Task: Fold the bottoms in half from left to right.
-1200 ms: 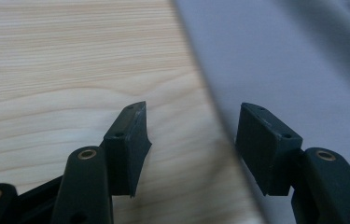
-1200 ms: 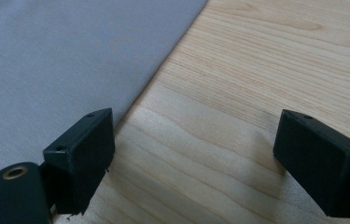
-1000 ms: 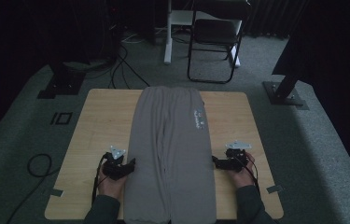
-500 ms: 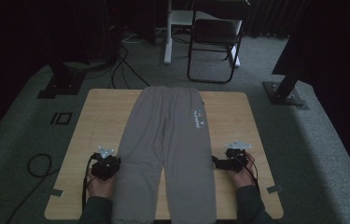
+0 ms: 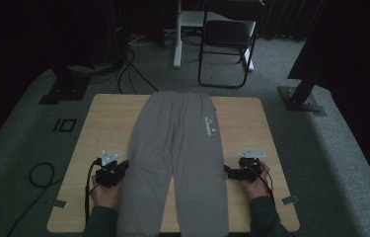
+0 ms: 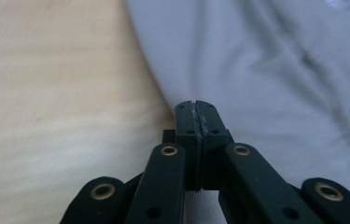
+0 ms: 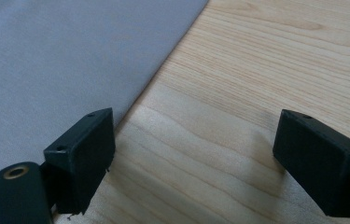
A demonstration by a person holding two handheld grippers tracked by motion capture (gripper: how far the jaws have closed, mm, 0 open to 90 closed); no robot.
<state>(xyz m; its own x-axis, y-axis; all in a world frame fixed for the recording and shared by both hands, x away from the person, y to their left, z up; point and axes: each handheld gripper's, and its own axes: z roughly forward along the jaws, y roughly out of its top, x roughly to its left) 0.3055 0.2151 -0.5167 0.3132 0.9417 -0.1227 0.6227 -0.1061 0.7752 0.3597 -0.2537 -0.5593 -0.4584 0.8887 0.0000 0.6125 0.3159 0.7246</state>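
**Inspector:** Starting nearest the person: the left gripper (image 6: 195, 109) is clenched at the outer edge of the grey trousers (image 5: 177, 163), jaws pressed flat together. Whether cloth sits between them cannot be told; the hem line meets the tips.

**Assistant:** And the other side?

**Inspector:** The right gripper (image 7: 193, 158) is released, jaws wide apart, resting on bare bench (image 5: 251, 123) just beside the trousers' opposite edge, one jaw touching the hem.

**Assistant:** Where do the trousers lie?

**Inspector:** Flat along the bench's middle, legs toward the person, waistband at the far edge.

**Assistant:** Risks?

**Inspector:** In my judgement, uneven handling. If the left lifts while the right closes on wood alone, the garment would skew and crease. A thin pinch may also slip. Beyond the trousers, a chair (image 5: 227, 39) stands well clear.
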